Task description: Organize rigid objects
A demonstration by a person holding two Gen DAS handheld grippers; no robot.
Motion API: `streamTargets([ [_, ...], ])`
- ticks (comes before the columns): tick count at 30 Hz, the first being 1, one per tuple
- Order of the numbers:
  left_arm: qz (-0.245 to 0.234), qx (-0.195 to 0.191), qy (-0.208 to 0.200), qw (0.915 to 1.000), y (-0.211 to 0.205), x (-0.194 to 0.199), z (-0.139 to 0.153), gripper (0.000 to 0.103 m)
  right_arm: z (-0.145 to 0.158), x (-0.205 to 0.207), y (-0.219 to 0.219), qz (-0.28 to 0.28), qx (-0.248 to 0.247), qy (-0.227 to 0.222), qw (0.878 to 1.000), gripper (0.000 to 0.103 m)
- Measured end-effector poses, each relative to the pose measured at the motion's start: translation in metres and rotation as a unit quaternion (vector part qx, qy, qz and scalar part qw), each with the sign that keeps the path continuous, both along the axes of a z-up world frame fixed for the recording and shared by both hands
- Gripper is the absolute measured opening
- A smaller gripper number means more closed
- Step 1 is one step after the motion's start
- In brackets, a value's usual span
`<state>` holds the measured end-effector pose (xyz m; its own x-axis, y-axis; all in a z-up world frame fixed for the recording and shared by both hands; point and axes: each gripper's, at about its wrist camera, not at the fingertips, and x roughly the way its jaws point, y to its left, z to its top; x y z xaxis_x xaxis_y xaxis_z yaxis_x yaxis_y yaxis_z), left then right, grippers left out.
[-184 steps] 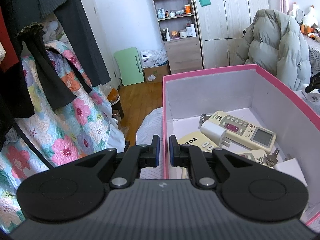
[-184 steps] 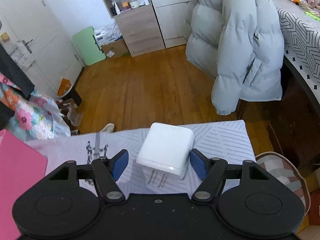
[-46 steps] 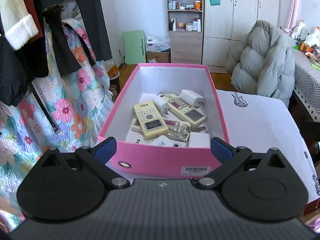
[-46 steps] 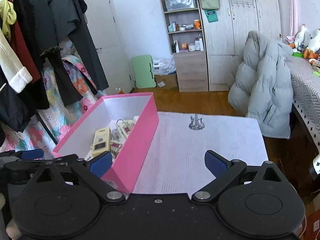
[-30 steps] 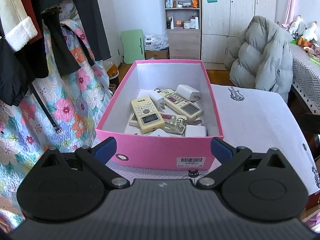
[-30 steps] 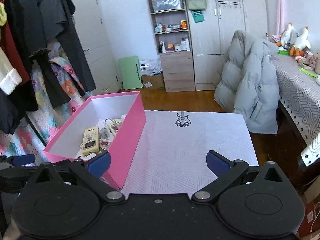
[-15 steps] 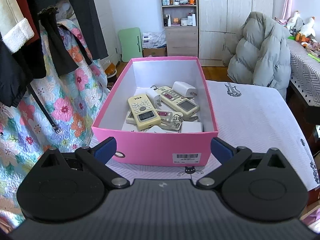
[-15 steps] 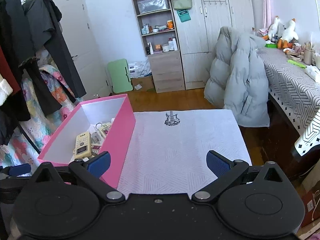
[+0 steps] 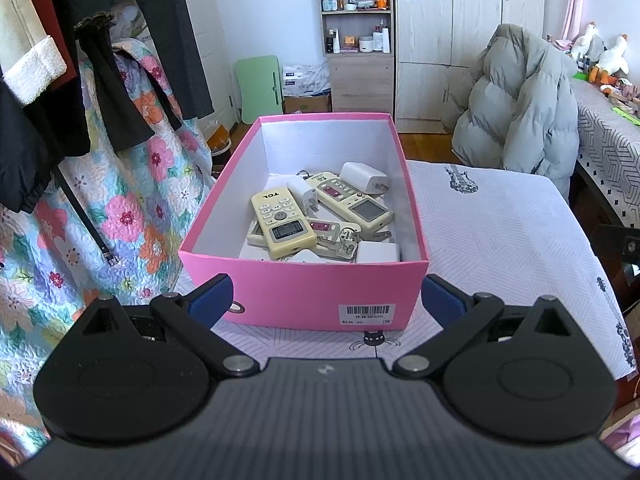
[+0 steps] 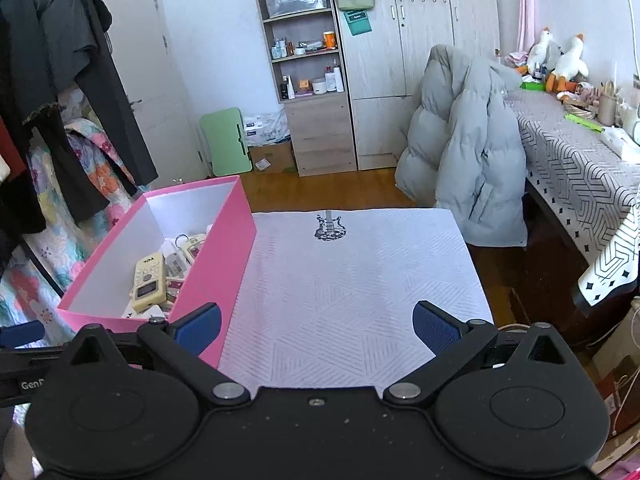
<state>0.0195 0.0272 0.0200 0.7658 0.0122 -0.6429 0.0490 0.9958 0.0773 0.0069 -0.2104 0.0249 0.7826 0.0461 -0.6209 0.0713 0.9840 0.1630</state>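
Note:
A pink box [image 9: 304, 292] [image 10: 224, 248] stands on the left part of a small table covered with a white cloth [image 10: 360, 280]. Inside lie cream remote controls [image 9: 282, 222], white chargers [image 9: 364, 178] and keys [image 9: 346, 240]. My left gripper [image 9: 326, 300] is open, held back from the box's near wall with nothing between its blue pads. My right gripper [image 10: 316, 324] is also open and empty, over the near edge of the cloth, to the right of the box.
Hanging clothes and a floral quilt [image 9: 120, 208] crowd the left side. A grey puffer jacket [image 10: 468, 160] hangs over a chair beyond the table. A patterned table [image 10: 580, 168] runs along the right. A shelf unit [image 10: 308, 80] stands at the back wall.
Both grippers have drawn back and up from the table, so the box and cloth look smaller. Six seconds ago the right gripper framed a white charger on the cloth; now it is empty.

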Motion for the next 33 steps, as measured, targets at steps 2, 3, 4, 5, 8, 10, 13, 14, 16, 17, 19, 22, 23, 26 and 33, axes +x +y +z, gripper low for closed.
streamTargets([
  [2, 0.000, 0.000, -0.001, 1.0000, 0.0004, -0.0001, 0.0000, 0.102, -0.0004, -0.0001, 0.0013, 0.001, -0.009, -0.001, 1.000, 0.103],
  [3, 0.000, 0.000, -0.001, 1.0000, 0.0002, -0.0001, -0.0001, 0.102, -0.0004, -0.0007, 0.0024, 0.002, -0.013, -0.002, 1.000, 0.103],
  [4, 0.000, -0.001, -0.001, 1.0000, 0.0003, -0.0001, -0.0001, 0.102, -0.0004, -0.0015, 0.0034, 0.003, -0.016, -0.004, 1.000, 0.103],
  [5, 0.000, -0.001, -0.001, 1.0000, 0.0002, -0.0001, -0.0002, 0.102, -0.0004, -0.0016, 0.0041, 0.004, -0.019, -0.004, 1.000, 0.103],
  [8, 0.001, -0.001, 0.000, 1.0000, 0.0003, -0.0003, -0.0008, 0.102, -0.0018, -0.0018, 0.0045, 0.003, -0.017, -0.003, 1.000, 0.103],
  [10, 0.001, -0.001, 0.000, 1.0000, -0.0002, -0.0007, -0.0014, 0.102, -0.0022, -0.0024, 0.0031, 0.003, -0.016, -0.002, 1.000, 0.103],
  [13, 0.002, 0.000, 0.000, 1.0000, 0.0000, -0.0011, -0.0028, 0.102, -0.0019, -0.0022, 0.0027, 0.002, -0.017, -0.001, 1.000, 0.103],
  [14, 0.003, 0.001, 0.001, 1.0000, 0.0002, -0.0009, -0.0035, 0.102, -0.0022, -0.0026, 0.0019, 0.002, -0.018, -0.001, 1.000, 0.103],
  [16, 0.003, 0.004, 0.002, 1.0000, 0.0001, -0.0004, -0.0041, 0.102, -0.0018, -0.0037, 0.0018, 0.000, -0.018, -0.002, 1.000, 0.103],
  [17, 0.003, 0.006, 0.002, 1.0000, -0.0002, -0.0006, -0.0044, 0.102, -0.0015, -0.0040, 0.0022, 0.000, -0.019, -0.002, 1.000, 0.103],
  [19, 0.003, 0.009, 0.001, 1.0000, -0.0002, -0.0015, -0.0043, 0.102, -0.0012, -0.0047, 0.0028, -0.002, -0.022, -0.003, 1.000, 0.103],
  [22, 0.003, 0.006, 0.001, 1.0000, 0.0000, -0.0018, -0.0044, 0.102, -0.0014, -0.0054, 0.0028, -0.008, -0.030, -0.002, 1.000, 0.103],
  [23, 0.003, 0.005, 0.001, 1.0000, -0.0001, -0.0017, -0.0040, 0.102, -0.0015, -0.0059, 0.0030, -0.010, -0.032, -0.002, 0.999, 0.103],
  [26, 0.004, 0.002, 0.006, 1.0000, 0.0013, 0.0004, -0.0048, 0.102, -0.0018, -0.0070, 0.0027, -0.012, -0.031, -0.001, 0.999, 0.103],
  [33, 0.002, 0.007, 0.003, 1.0000, 0.0015, -0.0002, -0.0056, 0.102, -0.0021, -0.0070, 0.0046, -0.006, -0.035, 0.001, 0.999, 0.103],
])
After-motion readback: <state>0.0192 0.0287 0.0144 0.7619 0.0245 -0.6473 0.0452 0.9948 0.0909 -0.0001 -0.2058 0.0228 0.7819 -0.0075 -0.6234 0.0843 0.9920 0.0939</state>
